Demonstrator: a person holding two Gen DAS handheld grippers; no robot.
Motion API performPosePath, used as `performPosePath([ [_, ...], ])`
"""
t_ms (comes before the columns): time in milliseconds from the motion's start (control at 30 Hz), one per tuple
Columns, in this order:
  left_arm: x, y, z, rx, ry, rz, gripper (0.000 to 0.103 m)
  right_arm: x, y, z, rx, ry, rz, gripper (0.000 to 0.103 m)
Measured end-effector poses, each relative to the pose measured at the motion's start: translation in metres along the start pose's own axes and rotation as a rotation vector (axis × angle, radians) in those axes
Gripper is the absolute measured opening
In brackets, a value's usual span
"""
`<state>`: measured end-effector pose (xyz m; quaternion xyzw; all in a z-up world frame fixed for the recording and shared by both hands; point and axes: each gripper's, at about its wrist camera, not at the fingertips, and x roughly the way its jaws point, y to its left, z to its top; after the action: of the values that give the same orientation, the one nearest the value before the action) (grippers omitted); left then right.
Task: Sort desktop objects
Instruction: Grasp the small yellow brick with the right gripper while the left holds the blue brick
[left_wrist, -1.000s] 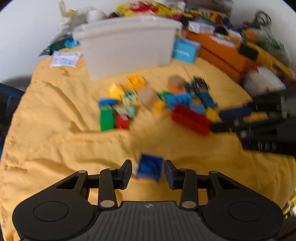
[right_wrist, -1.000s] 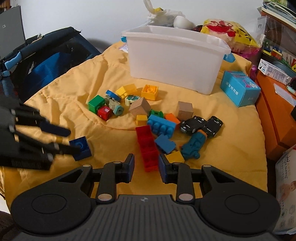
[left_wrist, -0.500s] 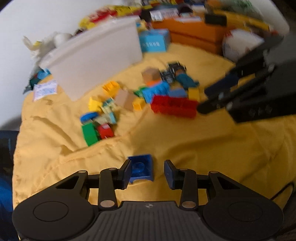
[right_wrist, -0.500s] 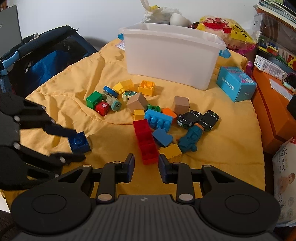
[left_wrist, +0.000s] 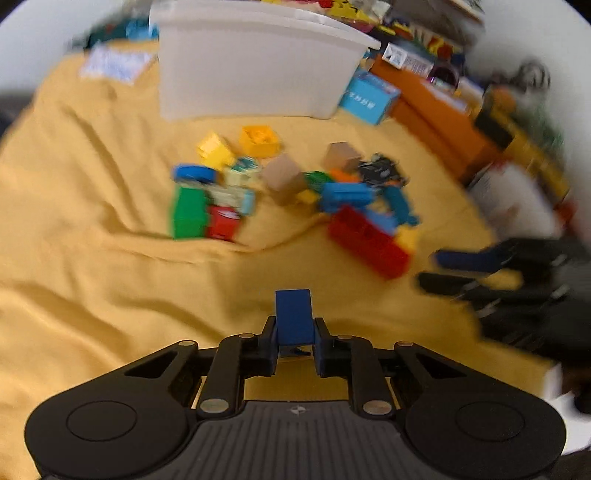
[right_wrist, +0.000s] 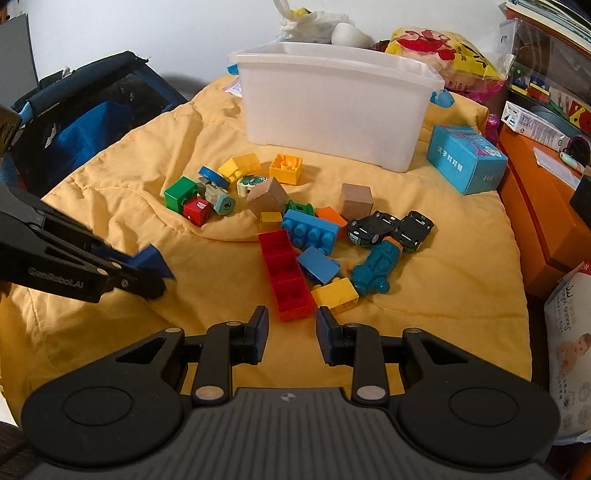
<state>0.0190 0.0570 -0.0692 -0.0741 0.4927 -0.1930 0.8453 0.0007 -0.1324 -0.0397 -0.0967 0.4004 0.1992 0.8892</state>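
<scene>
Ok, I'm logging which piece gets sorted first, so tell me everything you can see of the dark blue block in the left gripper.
The dark blue block is a small, plain plastic-looking building brick. It is clamped between the fingers of the left gripper, standing upright and sticking out past the fingertips. It is over the yellow blanket, apart from the toy pile. The right wrist view shows one corner of it poking past the fingertips.

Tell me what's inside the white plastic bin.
Nothing can be confirmed: from both wrist views the white plastic bin shows only its outer wall and rim, and its opaque front wall hides the interior. The loose bricks lie outside it on the yellow quilt.
</scene>
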Motion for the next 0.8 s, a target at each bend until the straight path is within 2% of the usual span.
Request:
performPosePath([
  [67, 0.007, -0.003, -0.005, -0.053, 0.022, -0.060, 0.021, 0.002, -0.001, 0.002, -0.002, -0.006, -0.013, 0.032],
  [200, 0.013, -0.006, -0.013, -0.073, 0.029, -0.061, 0.023, 0.007, -0.008, 0.009, 0.016, -0.015, -0.058, 0.032],
  [267, 0.010, -0.003, -0.011, -0.088, 0.022, -0.041, 0.028, 0.011, -0.014, 0.010, 0.020, -0.008, -0.088, 0.032],
  [300, 0.007, -0.002, -0.011, -0.080, 0.011, -0.019, 0.036, 0.012, -0.017, 0.010, 0.024, -0.005, -0.098, 0.032],
  [400, -0.007, -0.006, -0.010, -0.014, -0.040, 0.065, 0.047, 0.018, -0.023, 0.008, 0.005, 0.021, -0.129, 0.032],
  [533, -0.019, -0.013, -0.010, 0.043, -0.080, 0.116, 0.048, 0.021, -0.020, 0.005, -0.031, 0.058, -0.096, 0.032],
  [700, -0.019, -0.021, -0.012, 0.067, -0.078, 0.107, 0.048, 0.029, -0.004, 0.010, -0.055, 0.058, -0.068, 0.032],
  [800, -0.016, -0.027, -0.015, 0.079, -0.067, 0.100, 0.048, 0.032, 0.002, 0.017, -0.068, 0.035, -0.089, 0.034],
])
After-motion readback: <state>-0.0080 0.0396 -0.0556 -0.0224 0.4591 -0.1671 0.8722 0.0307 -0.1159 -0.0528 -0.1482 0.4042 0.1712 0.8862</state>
